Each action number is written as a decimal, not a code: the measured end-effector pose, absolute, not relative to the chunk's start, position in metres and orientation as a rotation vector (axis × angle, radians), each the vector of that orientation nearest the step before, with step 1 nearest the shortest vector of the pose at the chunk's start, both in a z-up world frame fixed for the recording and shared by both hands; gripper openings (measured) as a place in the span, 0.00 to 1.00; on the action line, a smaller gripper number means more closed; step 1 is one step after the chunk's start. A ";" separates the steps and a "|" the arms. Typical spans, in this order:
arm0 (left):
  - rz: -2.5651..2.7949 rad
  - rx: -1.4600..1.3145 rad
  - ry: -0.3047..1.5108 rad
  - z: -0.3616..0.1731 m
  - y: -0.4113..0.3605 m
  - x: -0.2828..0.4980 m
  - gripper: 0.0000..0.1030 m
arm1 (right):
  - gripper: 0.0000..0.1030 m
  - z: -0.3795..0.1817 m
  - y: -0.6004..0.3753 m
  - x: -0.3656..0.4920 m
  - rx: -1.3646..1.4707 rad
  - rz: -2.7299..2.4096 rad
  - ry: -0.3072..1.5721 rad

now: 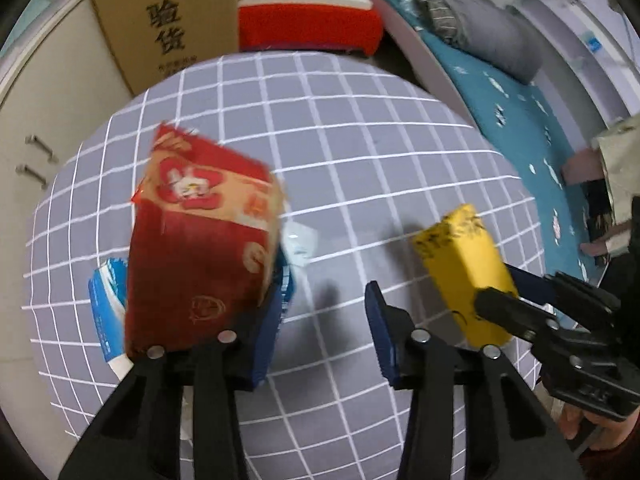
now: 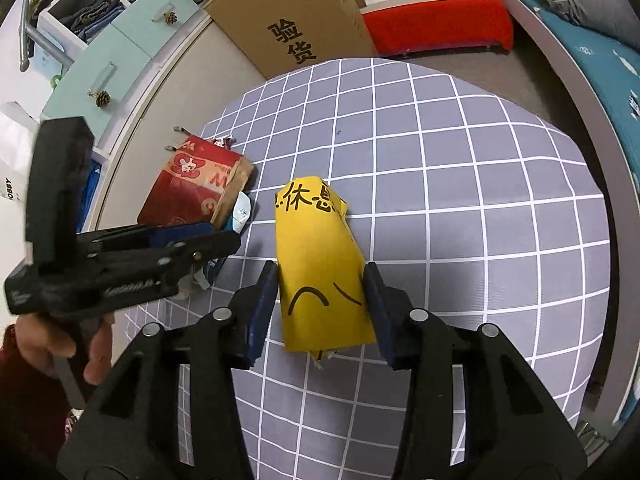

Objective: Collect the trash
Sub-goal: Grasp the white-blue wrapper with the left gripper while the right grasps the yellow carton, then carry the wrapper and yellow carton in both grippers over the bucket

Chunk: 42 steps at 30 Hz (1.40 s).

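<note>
Yellow paper carton with black handwritten characters (image 2: 320, 264) sits clamped between the right gripper (image 2: 320, 308) pads, lifted above the grey white-grid tablecloth (image 2: 480, 216). In the left wrist view the same carton shows at 3 o'clock. Left gripper (image 1: 320, 312) jaws stand wide apart with nothing between them; red printed cardboard carton (image 1: 200, 252) sits just outside its left finger at 9 o'clock, touching or overlapping it, can't tell whether it's resting on the cloth. Blue-white wrapper (image 1: 106, 308) lies under the red carton; a small white packet (image 1: 298, 242) sits just beyond it.

Step, judged: mid-collection, one piece in hand, no bin visible. Next move likely needs the left jaws re-centred around the red carton, then closed; the blur suggests motion, so alignment is the risk.
</note>
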<state>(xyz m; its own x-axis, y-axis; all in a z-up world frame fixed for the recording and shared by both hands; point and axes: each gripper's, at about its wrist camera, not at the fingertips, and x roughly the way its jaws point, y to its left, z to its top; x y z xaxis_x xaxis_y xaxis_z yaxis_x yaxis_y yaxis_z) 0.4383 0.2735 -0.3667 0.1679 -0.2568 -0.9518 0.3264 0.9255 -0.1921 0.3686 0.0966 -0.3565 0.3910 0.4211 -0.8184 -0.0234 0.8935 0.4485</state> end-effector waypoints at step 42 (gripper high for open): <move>-0.667 0.058 1.400 -0.381 -0.071 0.400 0.05 | 0.42 -0.360 -0.203 0.320 0.541 0.042 1.093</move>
